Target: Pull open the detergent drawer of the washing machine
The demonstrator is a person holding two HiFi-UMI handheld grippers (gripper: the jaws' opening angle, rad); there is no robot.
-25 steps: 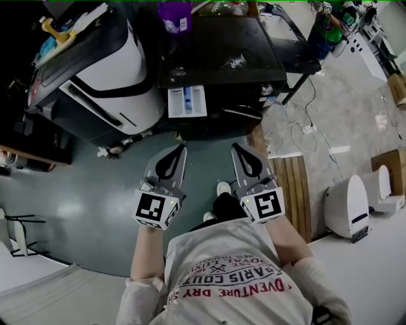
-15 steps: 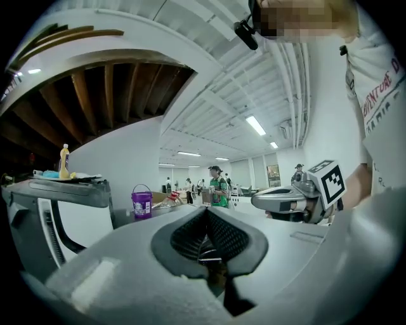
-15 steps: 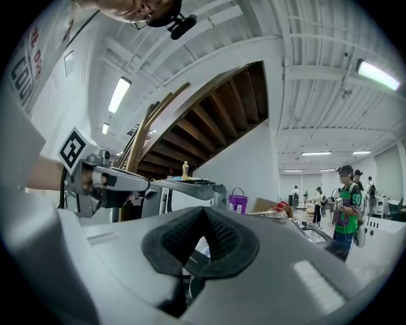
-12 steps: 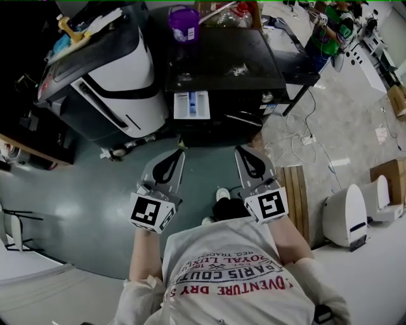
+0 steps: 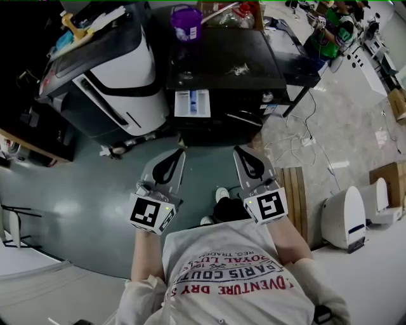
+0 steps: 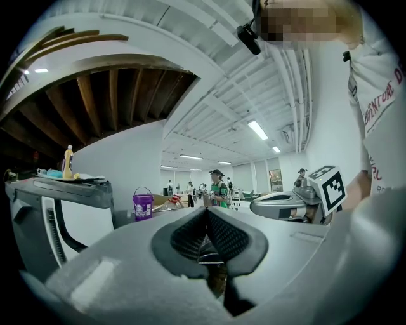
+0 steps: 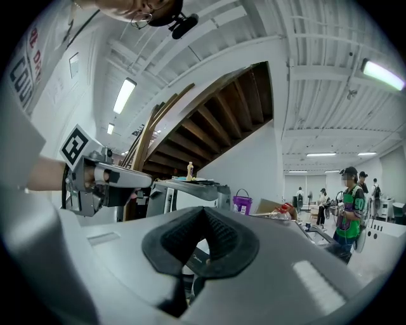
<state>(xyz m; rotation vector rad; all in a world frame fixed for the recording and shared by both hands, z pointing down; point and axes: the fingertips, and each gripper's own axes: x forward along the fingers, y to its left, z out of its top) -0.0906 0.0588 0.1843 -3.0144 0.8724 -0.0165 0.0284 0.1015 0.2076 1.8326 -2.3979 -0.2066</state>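
Purple bucket [image 5: 188, 14], white-and-black appliance [image 5: 120, 66] at left, wooden slats [image 5: 295, 190] on grey floor [image 5: 82, 190], loose cables [image 5: 303, 136] nearby

The detergent drawer [image 5: 191, 103] sticks out of the washing machine's [image 5: 216, 47] near face. A bucket [image 5: 186, 14] stands on its far-left corner.

The person's T-shirt [image 5: 236, 280], behind both pairs of jaws, bears print that reads upside down from the head view: "PARIS COUT…" and "ADVENTURE DRY S…", with a smaller "ROYAL LU…" line. The purple bucket [image 5: 186, 15], far ahead of the jaws, has a white label too small to read.
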